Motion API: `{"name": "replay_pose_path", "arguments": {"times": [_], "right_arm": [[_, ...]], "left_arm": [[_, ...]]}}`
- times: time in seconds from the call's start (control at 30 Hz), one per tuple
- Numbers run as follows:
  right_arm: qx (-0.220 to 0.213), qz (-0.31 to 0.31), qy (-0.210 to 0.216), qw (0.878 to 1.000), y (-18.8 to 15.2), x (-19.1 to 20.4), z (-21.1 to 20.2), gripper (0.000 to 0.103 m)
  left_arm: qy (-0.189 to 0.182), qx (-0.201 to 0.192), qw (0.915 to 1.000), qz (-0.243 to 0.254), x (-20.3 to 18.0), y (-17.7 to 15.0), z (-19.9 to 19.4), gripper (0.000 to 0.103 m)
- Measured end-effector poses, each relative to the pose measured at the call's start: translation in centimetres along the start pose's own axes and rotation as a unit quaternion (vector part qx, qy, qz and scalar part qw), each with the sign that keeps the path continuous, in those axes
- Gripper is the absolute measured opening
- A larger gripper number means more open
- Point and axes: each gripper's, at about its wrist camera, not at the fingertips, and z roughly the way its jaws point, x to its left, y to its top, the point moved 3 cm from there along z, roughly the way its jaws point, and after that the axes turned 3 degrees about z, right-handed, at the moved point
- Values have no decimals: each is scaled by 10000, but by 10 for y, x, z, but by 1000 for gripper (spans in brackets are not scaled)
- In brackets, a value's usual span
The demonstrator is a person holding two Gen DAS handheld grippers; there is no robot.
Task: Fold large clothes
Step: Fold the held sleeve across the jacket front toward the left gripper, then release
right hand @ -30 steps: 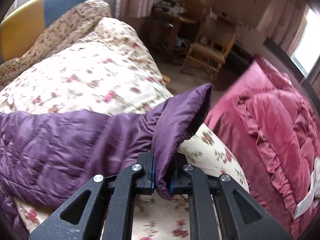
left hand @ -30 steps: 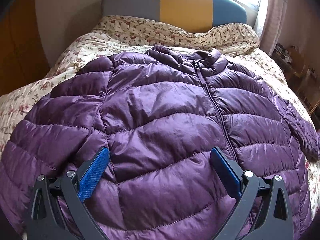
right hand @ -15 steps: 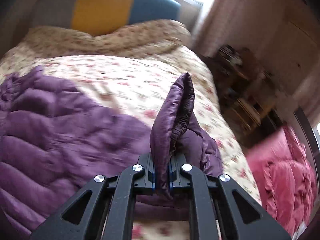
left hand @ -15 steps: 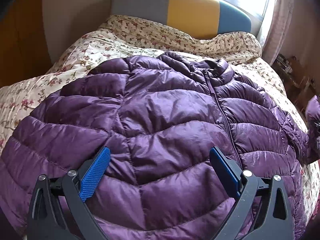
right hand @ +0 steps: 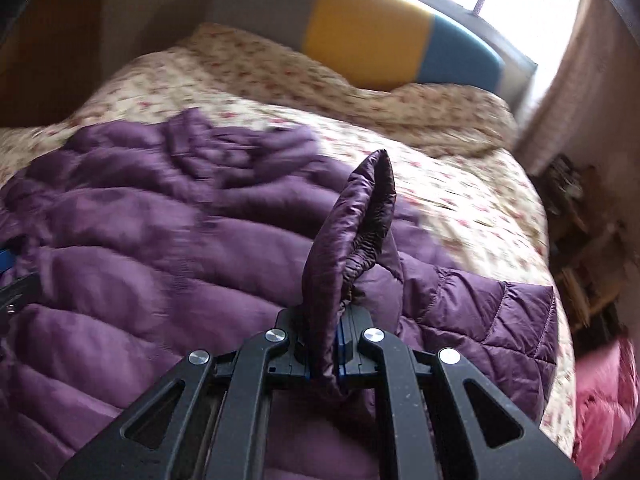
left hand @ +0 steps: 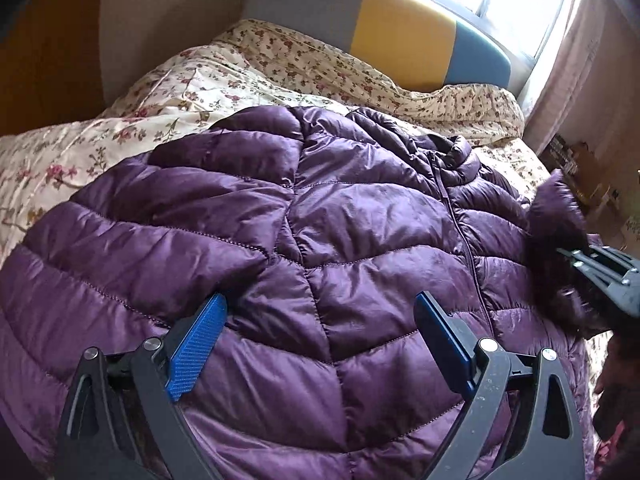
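A purple quilted puffer jacket [left hand: 344,240] lies front up on the floral bed, zipped, collar toward the headboard. My left gripper [left hand: 320,332] is open, its blue pads [left hand: 196,340] spread just above the jacket's lower front, holding nothing. My right gripper [right hand: 322,356] is shut on the cuff of the jacket's right sleeve [right hand: 356,236], which stands up between the fingers above the jacket body [right hand: 160,248]. In the left wrist view the right gripper [left hand: 600,272] and the lifted sleeve [left hand: 556,220] show at the right edge, over the jacket's right side.
The floral quilt [left hand: 200,92] covers the bed. A grey, yellow and blue headboard [left hand: 400,28] stands at the far end under a bright window. Cluttered shelves [right hand: 580,220] stand to the bed's right. A pink quilt [right hand: 600,400] lies at the lower right.
My right gripper has carried the sleeve cuff from the bed's right side leftward over the jacket body. My left gripper stayed open and drifted slightly left.
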Motion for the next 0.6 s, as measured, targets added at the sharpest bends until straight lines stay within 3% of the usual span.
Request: {"name": "replay_pose_path", "arguments": {"times": [0.17, 0.33, 0.47, 0.53, 0.6], "right_arm": [[59, -347, 651, 9973, 5, 55, 5, 7], [245, -585, 1084, 9921, -5, 81, 15, 12], [186, -700, 1139, 9908, -12, 85, 13, 41], [121, -783, 1112, 9906, -16, 87, 8, 42], [52, -849, 1029, 9910, -20, 85, 3, 61]], "left_arm": [[-104, -23, 9999, -56, 4, 0, -2, 92], [-313, -44, 9993, -192, 10, 0, -6, 89], [-377, -28, 9990, -224, 10, 1, -10, 85], [-430, -27, 9988, -245, 9, 2, -12, 80], [-492, -7, 9985, -251, 5, 4, -14, 79]]}}
